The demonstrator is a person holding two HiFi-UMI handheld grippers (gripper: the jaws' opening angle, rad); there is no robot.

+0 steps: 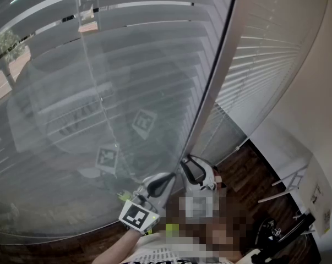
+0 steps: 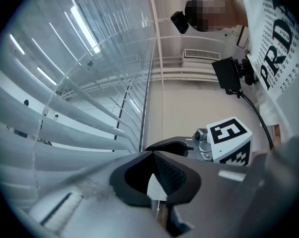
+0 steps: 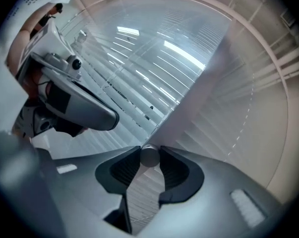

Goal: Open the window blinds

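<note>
- Corner window bay over a dark wood floor (image 1: 248, 175); daylight and greenery show through the glass.
- Window blinds (image 1: 127, 65) cover 2 panels that meet at the corner. On the left panel the slats are part-tilted and the outside shows between them. The right panel (image 1: 265, 54) reads shut and white.
- Tilt wand (image 3: 149, 156) hangs at the corner between the panels. The right gripper (image 3: 149, 151) is clamped on its round lower end, pads touching both sides.
- Left gripper (image 2: 152, 155) is narrow, tips meeting. A thin pull cord (image 2: 158, 203) looks pinched low between them, but it is faint, so that is a judgement.
- Risk 1: the wand end is smooth and round and held near the jaw tips. A twist could spin it in the pads or pop it free, leaving the slats unmoved.
- Risk 2: a twist the wrong way would shut the left panel instead of opening it.
- Risk 3: pulling the cord off-line could raise the blind unevenly or jam it.
- Orientation: the slats' long axis runs level, across the window. The wand's long axis I judge steeply upright, climbing from the jaws toward the top of the blinds.
</note>
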